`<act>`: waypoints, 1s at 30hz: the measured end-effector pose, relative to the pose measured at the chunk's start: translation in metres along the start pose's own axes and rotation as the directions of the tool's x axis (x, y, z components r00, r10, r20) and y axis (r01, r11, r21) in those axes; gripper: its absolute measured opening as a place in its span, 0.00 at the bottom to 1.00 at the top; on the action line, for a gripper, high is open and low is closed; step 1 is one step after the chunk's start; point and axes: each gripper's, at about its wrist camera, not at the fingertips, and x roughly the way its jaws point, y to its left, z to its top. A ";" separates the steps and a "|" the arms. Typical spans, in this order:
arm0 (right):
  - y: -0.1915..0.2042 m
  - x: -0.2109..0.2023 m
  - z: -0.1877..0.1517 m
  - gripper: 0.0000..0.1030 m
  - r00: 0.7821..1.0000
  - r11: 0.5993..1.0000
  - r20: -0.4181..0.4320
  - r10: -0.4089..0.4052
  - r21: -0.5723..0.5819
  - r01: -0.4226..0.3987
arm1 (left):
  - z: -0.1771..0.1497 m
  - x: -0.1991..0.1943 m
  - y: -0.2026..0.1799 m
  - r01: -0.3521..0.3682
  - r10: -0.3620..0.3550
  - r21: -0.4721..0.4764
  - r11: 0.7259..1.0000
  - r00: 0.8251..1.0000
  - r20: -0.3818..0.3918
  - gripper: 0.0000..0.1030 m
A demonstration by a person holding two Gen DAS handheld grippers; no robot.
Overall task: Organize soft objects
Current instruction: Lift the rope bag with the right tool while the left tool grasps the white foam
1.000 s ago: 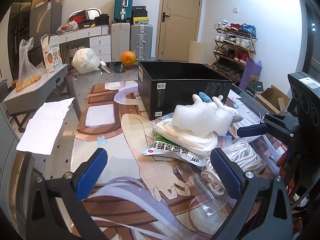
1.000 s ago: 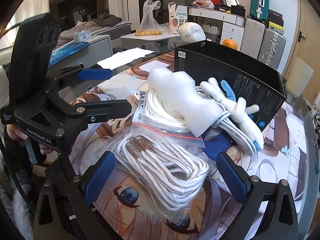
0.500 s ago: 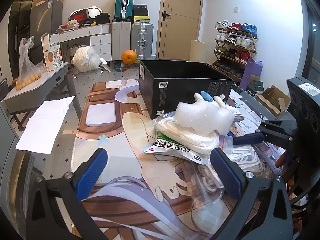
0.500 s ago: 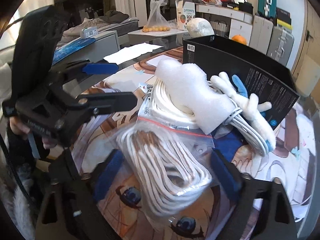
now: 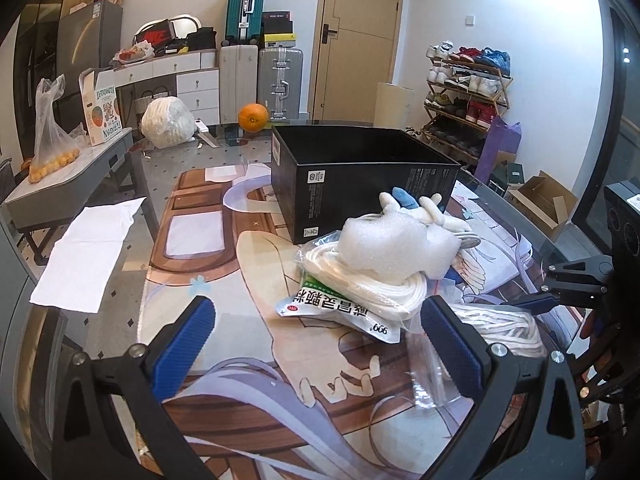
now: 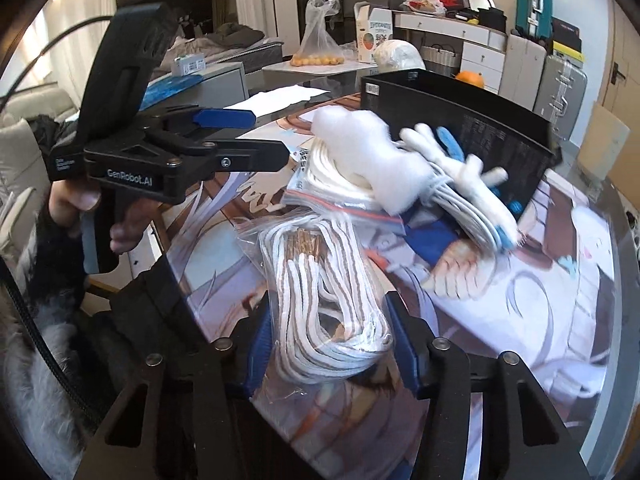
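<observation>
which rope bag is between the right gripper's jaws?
The near zip bag of brown-striped white rope, between the closing right gripper, not the rope bag under the foam.

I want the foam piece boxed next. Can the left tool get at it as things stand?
Probably yes: the left tool is open and empty, and the foam piece sits atop the pile with nothing over it.

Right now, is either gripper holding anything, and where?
The right gripper is closing its fingers around the near end of the bagged white rope; the left gripper holds nothing.
</observation>
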 end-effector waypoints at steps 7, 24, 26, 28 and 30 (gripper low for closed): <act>-0.013 -0.030 -0.022 0.48 0.999 0.998 0.048 -0.004 0.068 0.001 | 0.003 0.001 -0.005 0.014 -0.014 0.004 1.000 1.000 0.004 1.00; -0.062 -0.084 -0.017 0.48 0.921 0.934 0.295 -0.254 0.323 0.155 | 0.025 0.029 -0.057 -0.022 0.023 0.092 0.995 1.000 -0.012 1.00; -0.068 -0.080 -0.014 0.48 0.915 0.922 0.290 -0.280 0.348 0.172 | 0.026 0.034 -0.065 -0.053 0.056 0.120 0.991 0.998 -0.021 1.00; -0.073 -0.076 -0.011 0.48 0.910 0.912 0.288 -0.299 0.367 0.184 | 0.026 0.038 -0.070 -0.069 0.074 0.135 0.988 0.997 -0.029 1.00; -0.077 -0.073 -0.009 0.48 0.906 0.906 0.286 -0.311 0.378 0.191 | 0.027 0.043 -0.074 -0.084 0.091 0.142 0.986 0.995 -0.042 1.00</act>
